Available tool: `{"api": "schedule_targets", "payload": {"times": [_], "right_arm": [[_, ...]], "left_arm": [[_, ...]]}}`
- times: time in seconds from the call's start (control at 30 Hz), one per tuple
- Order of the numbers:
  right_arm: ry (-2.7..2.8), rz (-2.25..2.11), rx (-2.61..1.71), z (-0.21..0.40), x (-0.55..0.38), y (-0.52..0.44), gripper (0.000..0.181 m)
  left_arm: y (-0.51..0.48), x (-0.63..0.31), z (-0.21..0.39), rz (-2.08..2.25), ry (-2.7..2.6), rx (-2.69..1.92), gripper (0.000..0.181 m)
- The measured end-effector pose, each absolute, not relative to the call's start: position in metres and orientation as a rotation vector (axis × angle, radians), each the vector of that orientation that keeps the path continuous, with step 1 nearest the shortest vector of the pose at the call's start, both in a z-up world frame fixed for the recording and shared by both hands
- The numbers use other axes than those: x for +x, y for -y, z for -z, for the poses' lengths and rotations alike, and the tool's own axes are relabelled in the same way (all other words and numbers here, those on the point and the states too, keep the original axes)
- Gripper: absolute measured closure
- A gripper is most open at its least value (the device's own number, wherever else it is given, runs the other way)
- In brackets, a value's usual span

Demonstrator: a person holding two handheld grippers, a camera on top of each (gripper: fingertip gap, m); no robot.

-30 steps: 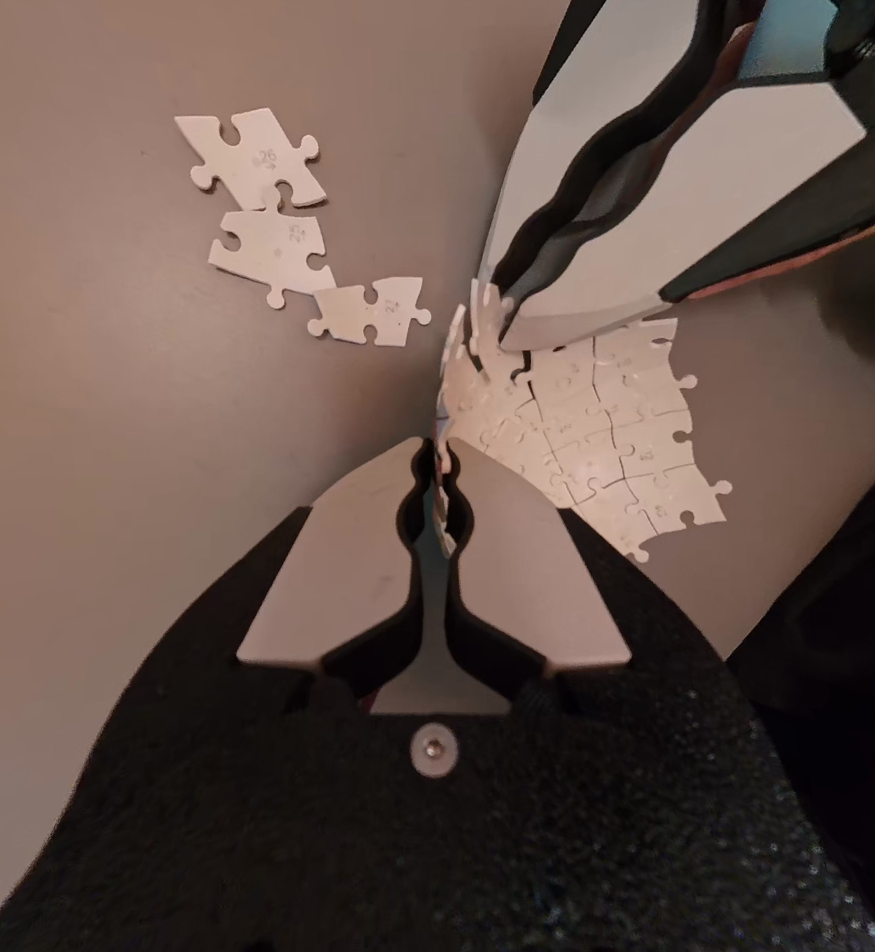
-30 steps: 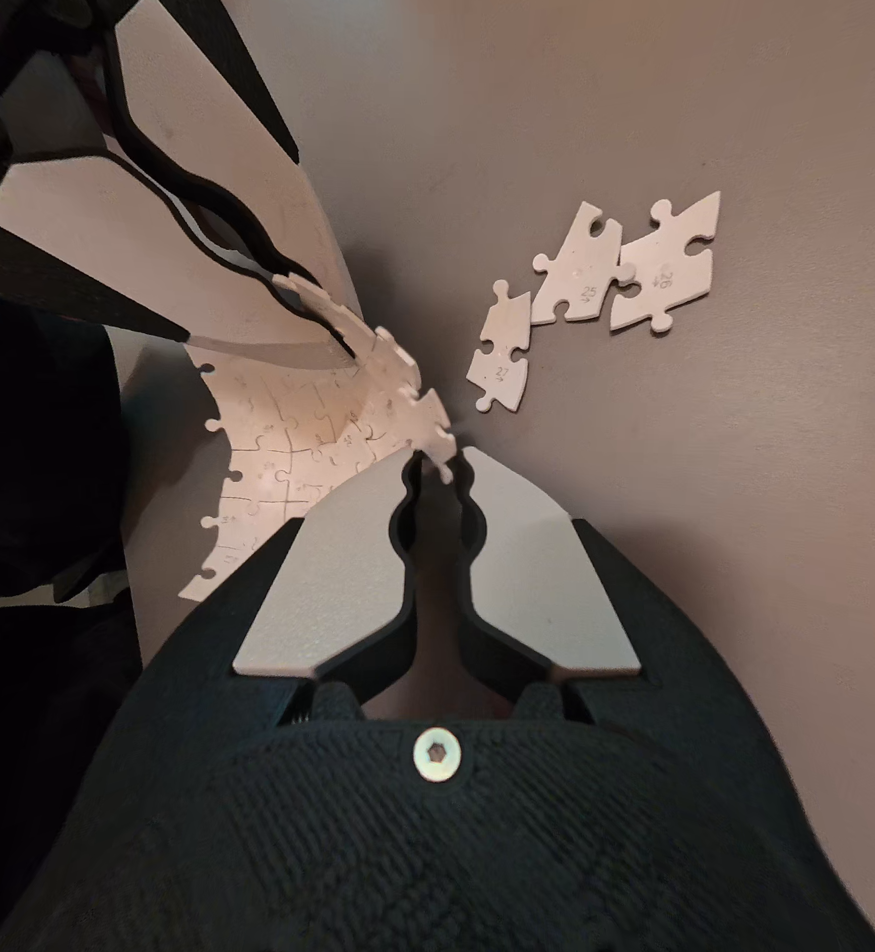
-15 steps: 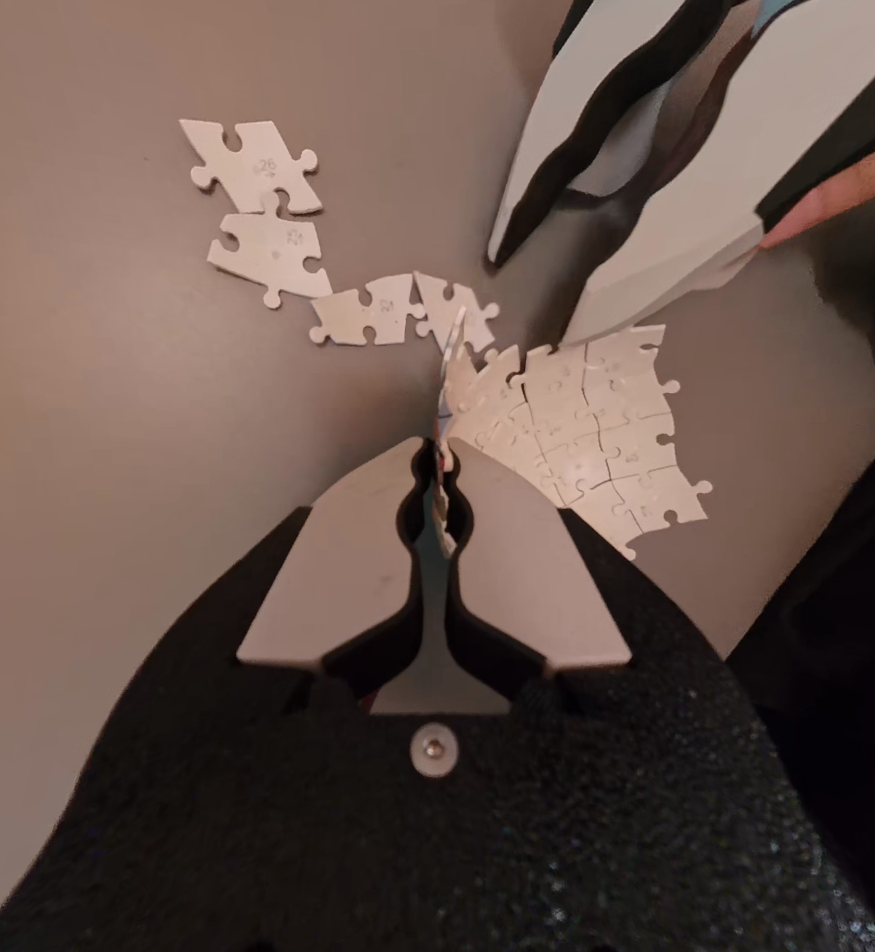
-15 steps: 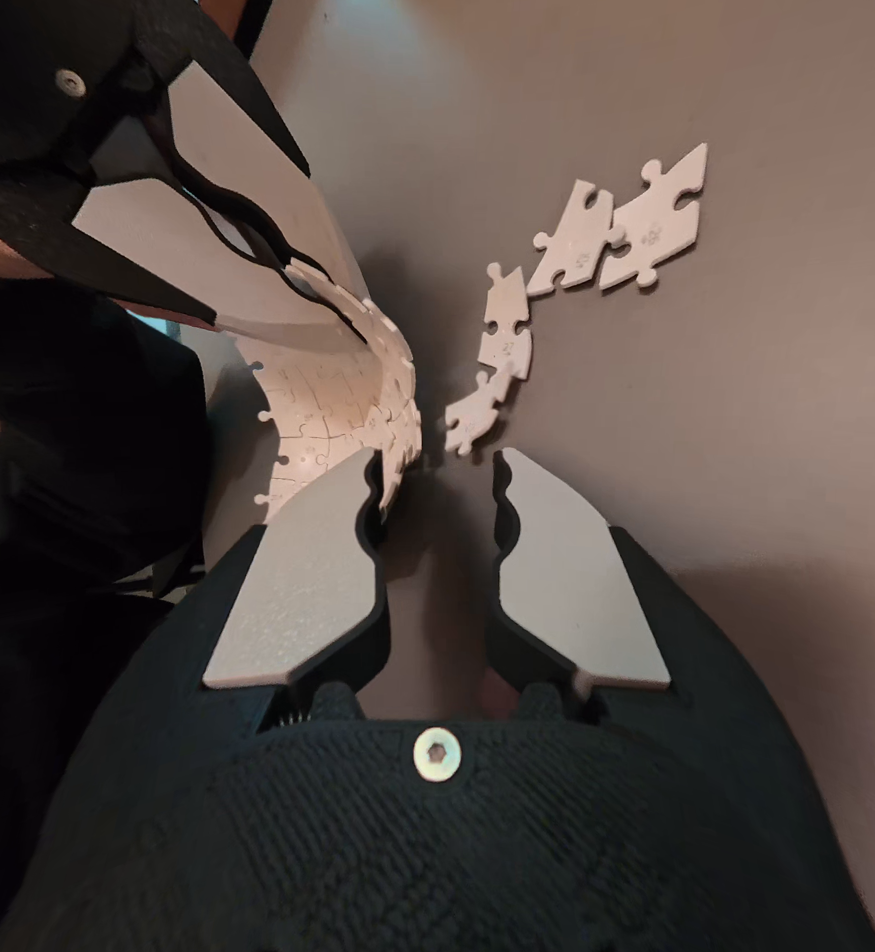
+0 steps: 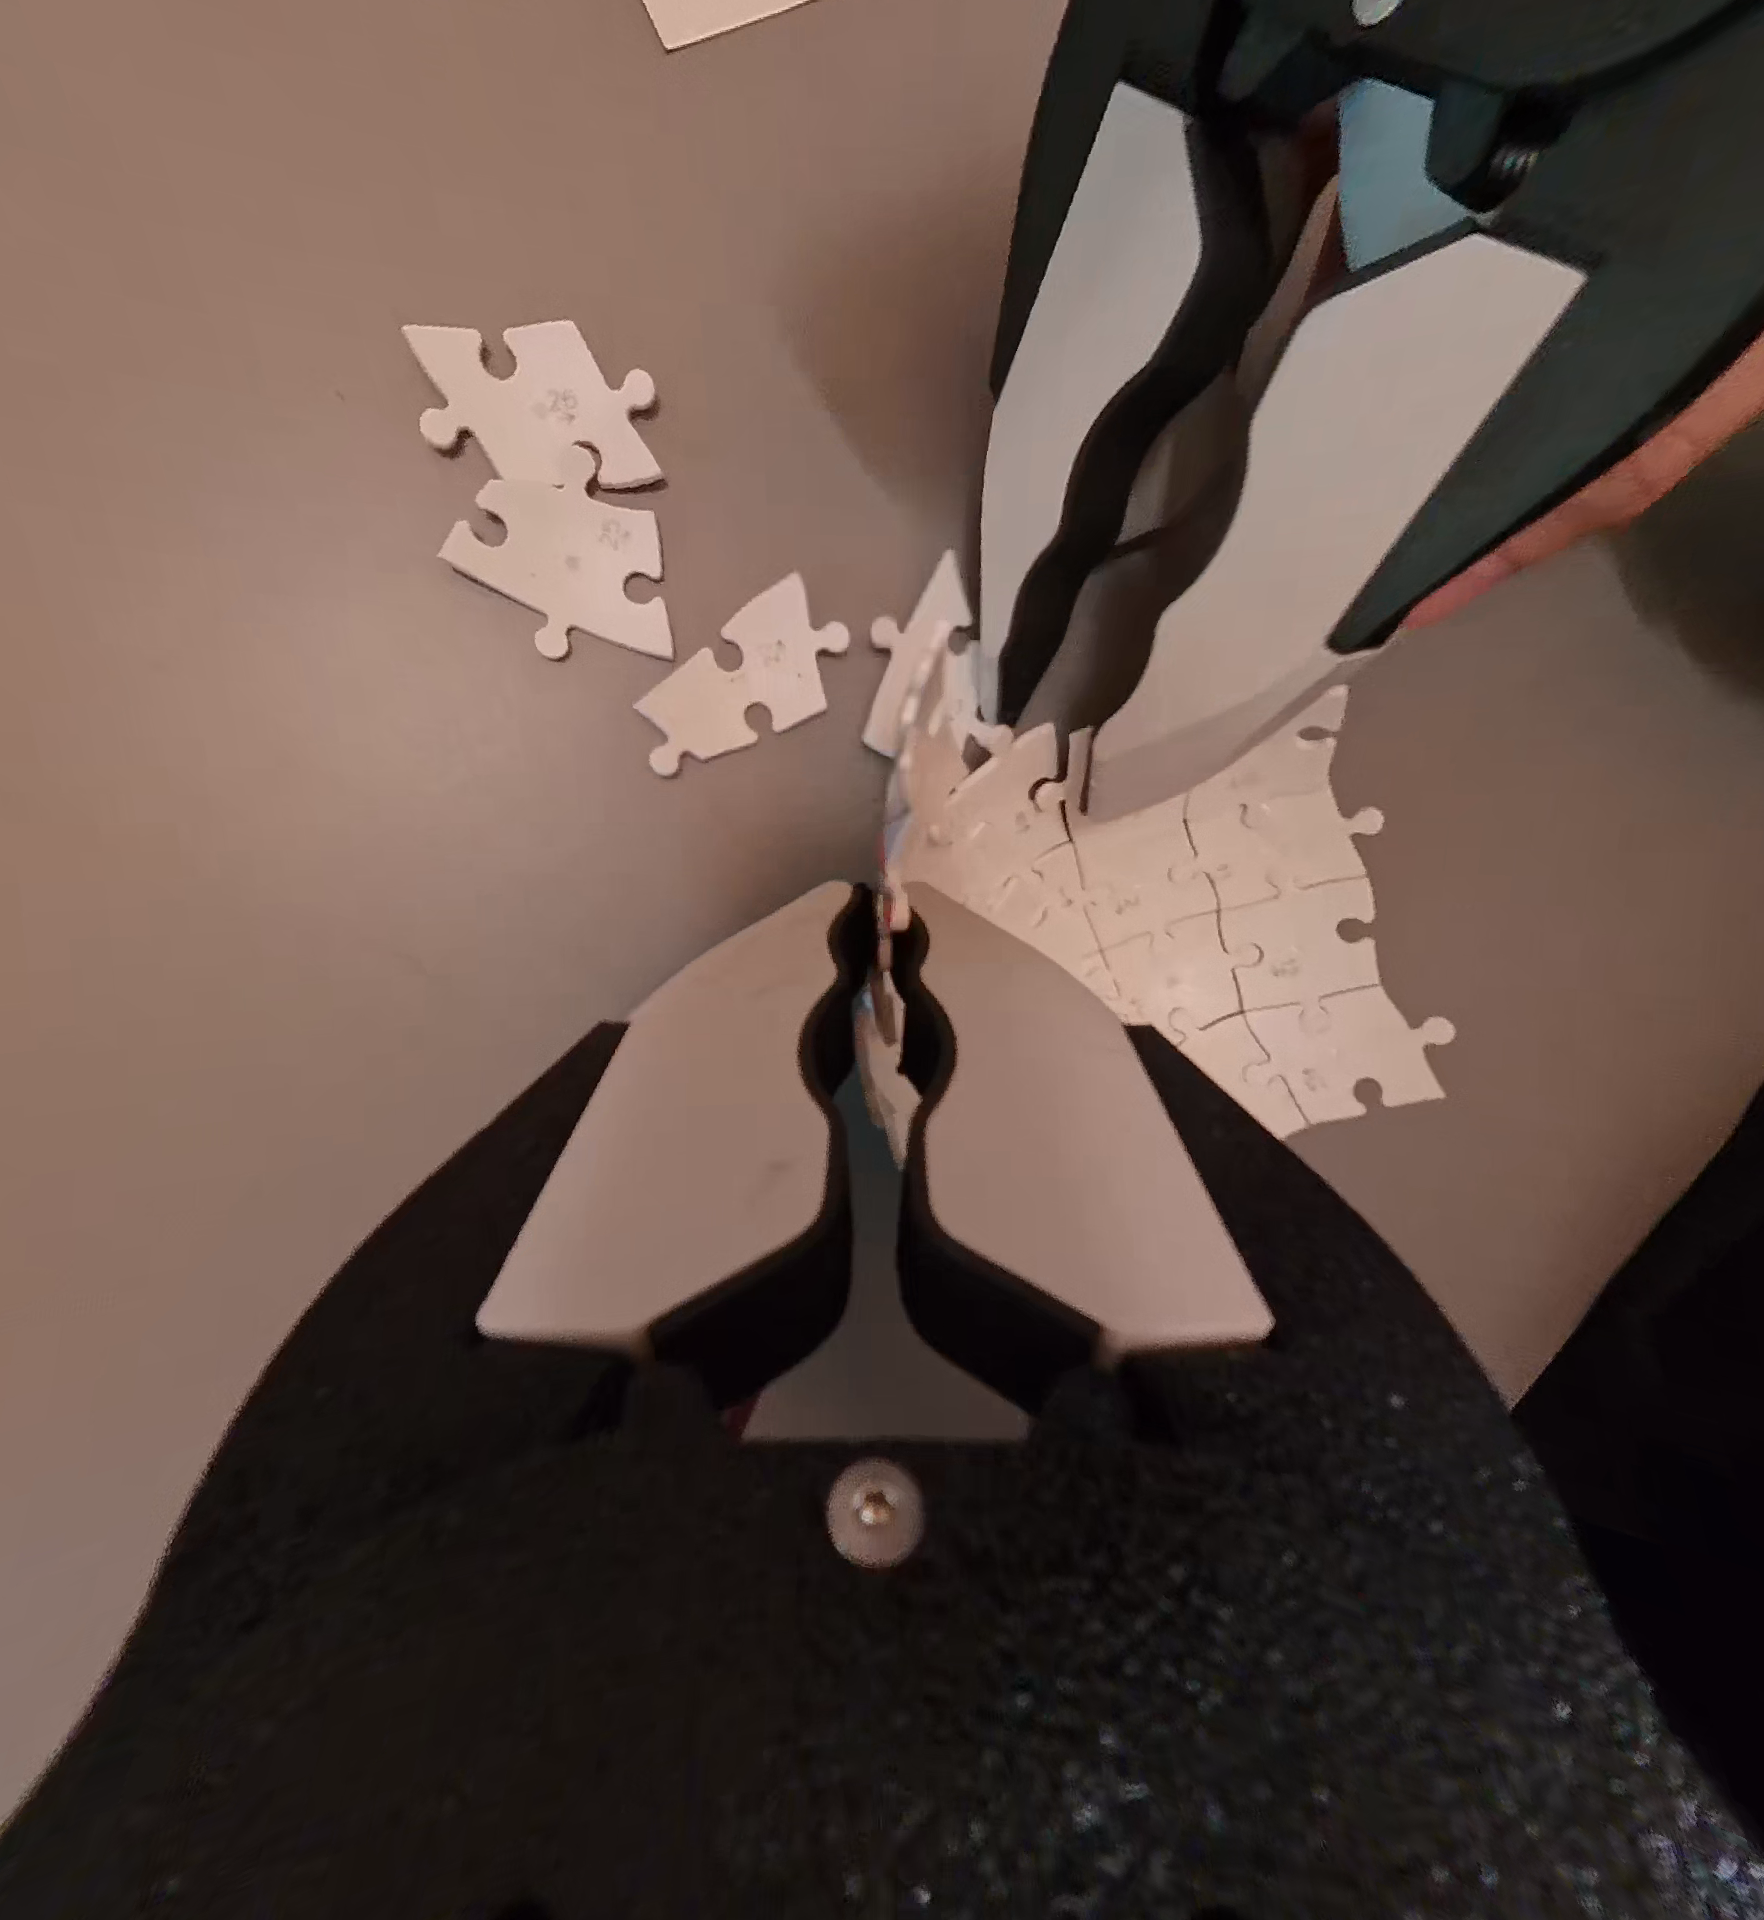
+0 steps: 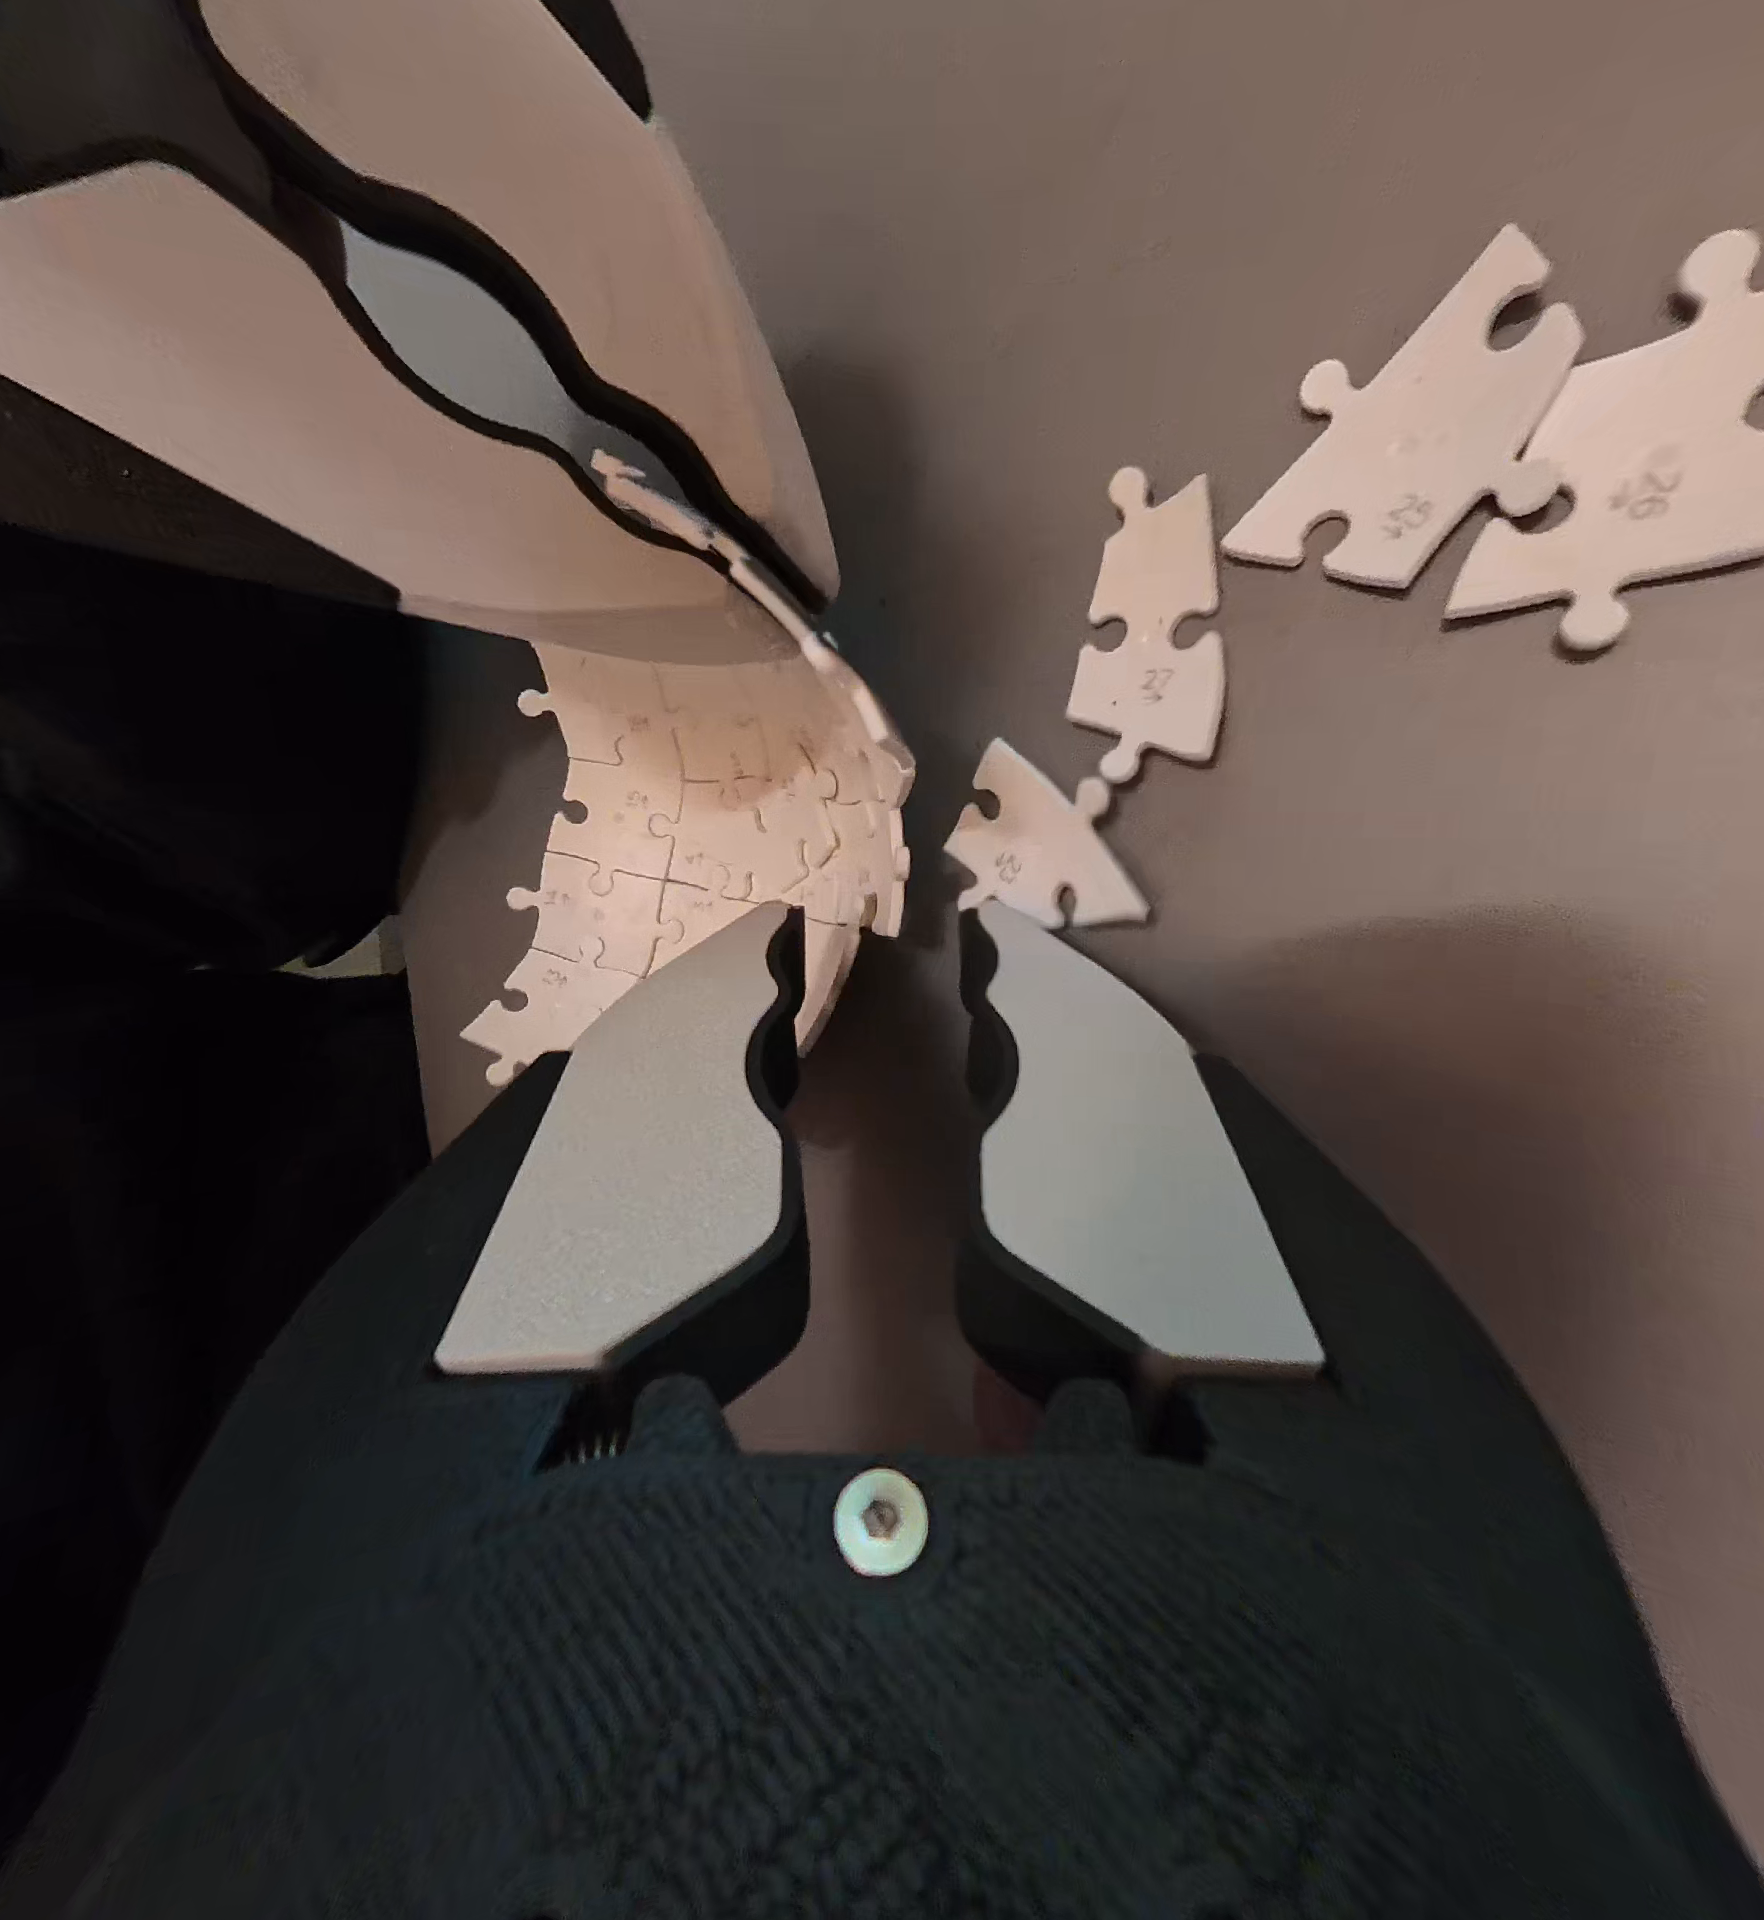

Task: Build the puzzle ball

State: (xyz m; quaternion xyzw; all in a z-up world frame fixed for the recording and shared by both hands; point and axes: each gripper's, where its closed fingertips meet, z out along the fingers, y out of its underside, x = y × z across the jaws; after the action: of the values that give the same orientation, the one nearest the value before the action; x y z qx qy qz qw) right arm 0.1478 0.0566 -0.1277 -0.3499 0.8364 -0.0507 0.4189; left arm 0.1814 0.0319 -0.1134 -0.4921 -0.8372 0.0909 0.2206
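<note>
Broadly, a plain grey-brown table [image 5: 182,935] is seen beneath both tools, and it fills most of each view. Next in size is the curved shell of joined white puzzle pieces [image 5: 1221,935], the partly built ball, which is held up off the table between the two tools, with its concave inner face turned toward the cameras.

Its edge is clamped by the left gripper [image 5: 886,914], whose tongs are pressed together on the shell's rim; from the right wrist view the same tool [image 6: 753,561] is seen at upper left, with the rim pinched between its fingertips. The right gripper [image 6: 873,925] is held with its tongs apart and with nothing between them; its left fingertip lies just beside the shell's lower rim. In the left wrist view this tool [image 5: 1054,727] is seen coming down from the upper right, with its tips at the shell's top edge.

Four loose white pieces are laid on the table in a curving row. The nearest piece [image 6: 1044,847] lies just beyond the right gripper's tips, then a second piece [image 6: 1158,649], and farther off two interlocked pieces [image 6: 1543,457].

A white sheet corner [image 5: 722,16] is visible at the top edge of the left wrist view.
</note>
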Motion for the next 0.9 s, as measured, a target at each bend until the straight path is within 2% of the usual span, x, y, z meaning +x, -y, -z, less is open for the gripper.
{"api": "schedule_targets", "payload": {"times": [0.27, 0.5, 0.73, 0.9], "right_arm": [[-2.086, 0.031, -0.931, 0.13, 0.148, -0.058, 0.168], [-2.053, -0.017, -0.955, 0.129, 0.149, -0.059, 0.161], [-2.038, -0.02, -0.979, 0.127, 0.148, -0.053, 0.169], [-2.071, -0.002, -1.016, 0.127, 0.145, -0.049, 0.157]], "left_arm": [[-0.031, 0.181, 0.112, -0.257, 2.293, -1.34, 0.179], [-0.032, 0.182, 0.112, -0.253, 2.282, -1.331, 0.179], [-0.031, 0.183, 0.108, -0.269, 2.254, -1.311, 0.179], [-0.029, 0.185, 0.099, -0.304, 2.206, -1.272, 0.179]]}}
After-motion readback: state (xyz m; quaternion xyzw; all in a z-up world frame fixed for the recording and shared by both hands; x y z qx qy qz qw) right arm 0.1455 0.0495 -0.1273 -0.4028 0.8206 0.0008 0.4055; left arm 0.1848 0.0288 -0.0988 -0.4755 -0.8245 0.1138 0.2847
